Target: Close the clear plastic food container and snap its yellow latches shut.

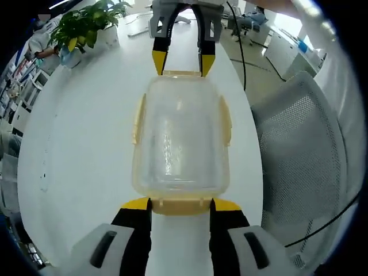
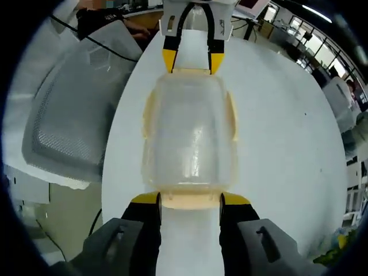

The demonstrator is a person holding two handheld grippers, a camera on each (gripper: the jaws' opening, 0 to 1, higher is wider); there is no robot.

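Observation:
The clear plastic container [image 1: 181, 144] [image 2: 190, 138] lies on the white table [image 1: 86, 149] with its lid on. Pale yellow latches [image 1: 138, 118] run along its long sides and both ends. My left gripper [image 1: 181, 206] stands open at the near end, its yellow tips on either side of the end latch [image 1: 181, 204]. My right gripper [image 1: 183, 64] faces it from the far end, open around the opposite end latch [image 1: 181, 73]. In the right gripper view, my right gripper [image 2: 190, 201] flanks the latch [image 2: 190, 200] and the left gripper [image 2: 192, 62] stands across from it.
A grey mesh office chair [image 1: 299, 132] [image 2: 63, 115] stands close by the table's edge on one side. A potted plant [image 1: 86, 26] sits at a far table corner. A black cable [image 1: 238, 46] hangs beside the table. Desks and shelves fill the room behind.

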